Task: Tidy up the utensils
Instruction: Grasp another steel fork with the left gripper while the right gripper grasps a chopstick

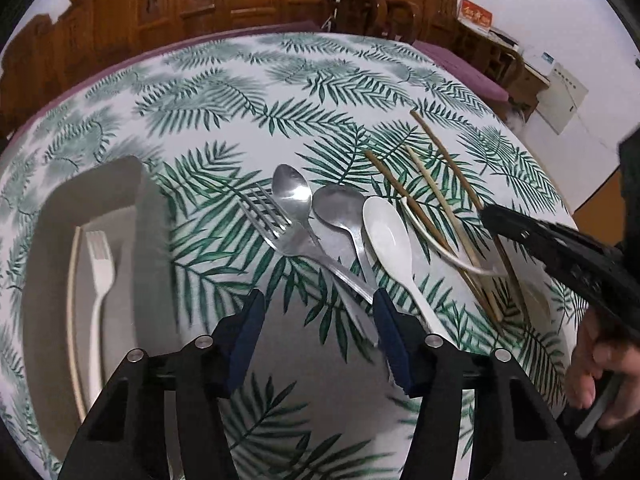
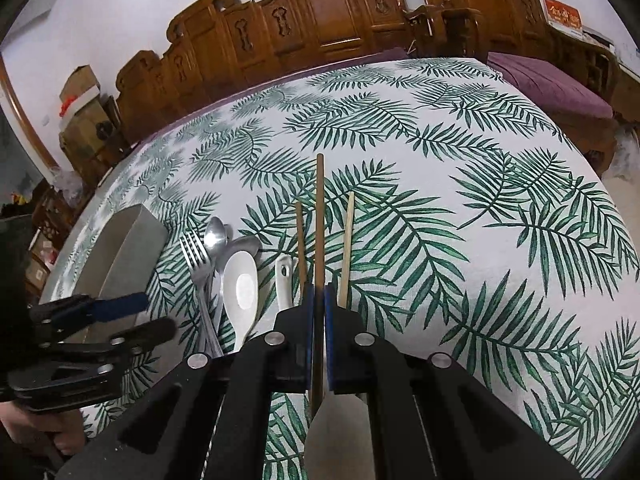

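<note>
White tray: rectangular tray (image 1: 60, 216) by the worktop's (image 1: 248, 80) left edge, holding a white plastic fork (image 1: 98, 272) and a pale chopstick (image 1: 72, 312).
Steel cutlery: metal fork (image 1: 280, 236), two metal spoons (image 1: 294, 196), white ceramic spoon (image 1: 390, 240) mid-worktop.
Left gripper (image 1: 318, 320): fingers apart over fork handle, gripping nothing.
Right gripper (image 2: 319, 308): fingers clamped on brown wooden chopstick (image 2: 320, 216).

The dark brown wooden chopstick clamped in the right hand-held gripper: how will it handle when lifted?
The dark brown wooden chopstick looks thin and straight, so probably stiff and light. The right hand-held gripper pinches it well back from the tip, so it may pivot. Its smooth, narrow shaft could slip, or roll once set on the tablecloth.
</note>
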Demonstrator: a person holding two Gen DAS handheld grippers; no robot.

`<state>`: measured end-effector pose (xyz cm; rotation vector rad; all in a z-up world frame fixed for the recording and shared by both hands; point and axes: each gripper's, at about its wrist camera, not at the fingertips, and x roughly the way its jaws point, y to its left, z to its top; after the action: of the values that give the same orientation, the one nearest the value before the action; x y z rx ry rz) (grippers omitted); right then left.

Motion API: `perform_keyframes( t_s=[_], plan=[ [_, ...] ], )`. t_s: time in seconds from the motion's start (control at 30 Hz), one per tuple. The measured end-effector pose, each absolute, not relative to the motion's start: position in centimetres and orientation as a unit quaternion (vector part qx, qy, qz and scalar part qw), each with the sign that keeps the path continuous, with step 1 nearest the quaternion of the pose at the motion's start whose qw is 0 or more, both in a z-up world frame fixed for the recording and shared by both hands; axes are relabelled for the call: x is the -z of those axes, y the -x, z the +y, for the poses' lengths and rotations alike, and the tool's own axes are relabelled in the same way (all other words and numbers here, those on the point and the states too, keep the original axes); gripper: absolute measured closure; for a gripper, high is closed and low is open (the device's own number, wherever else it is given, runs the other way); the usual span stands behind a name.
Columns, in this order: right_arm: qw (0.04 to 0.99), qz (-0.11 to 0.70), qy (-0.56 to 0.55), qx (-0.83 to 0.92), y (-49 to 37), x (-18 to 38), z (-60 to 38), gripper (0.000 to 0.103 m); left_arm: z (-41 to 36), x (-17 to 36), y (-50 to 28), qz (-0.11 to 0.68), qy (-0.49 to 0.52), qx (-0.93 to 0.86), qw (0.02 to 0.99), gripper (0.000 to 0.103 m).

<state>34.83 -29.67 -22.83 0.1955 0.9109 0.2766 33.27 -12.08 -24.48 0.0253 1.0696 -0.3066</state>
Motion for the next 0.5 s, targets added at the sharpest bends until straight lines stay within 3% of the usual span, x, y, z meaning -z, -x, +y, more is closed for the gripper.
perform_keyframes(
  t_s=[0.2,0.43,0.5],
  plan=[
    [0.888,0.424,-0.104,-0.146,-34.6,22.2,-29.8,0.097,-12.6,25.5,-35.4,0.532,0.022,0.141,0.835,0.062],
    [0.891,0.393,-0.139,-0.177,-34.3,21.1,-30.3,0.097,-13.7,26.1,-36.3,0.547,0.039,0.133,0.826,0.069],
    [0.892,0.384,-0.149,-0.184,-34.2,20.7,-30.5,0.097,-13.8,26.1,-36.4,0.549,0.040,0.129,0.825,0.076]
  ],
)
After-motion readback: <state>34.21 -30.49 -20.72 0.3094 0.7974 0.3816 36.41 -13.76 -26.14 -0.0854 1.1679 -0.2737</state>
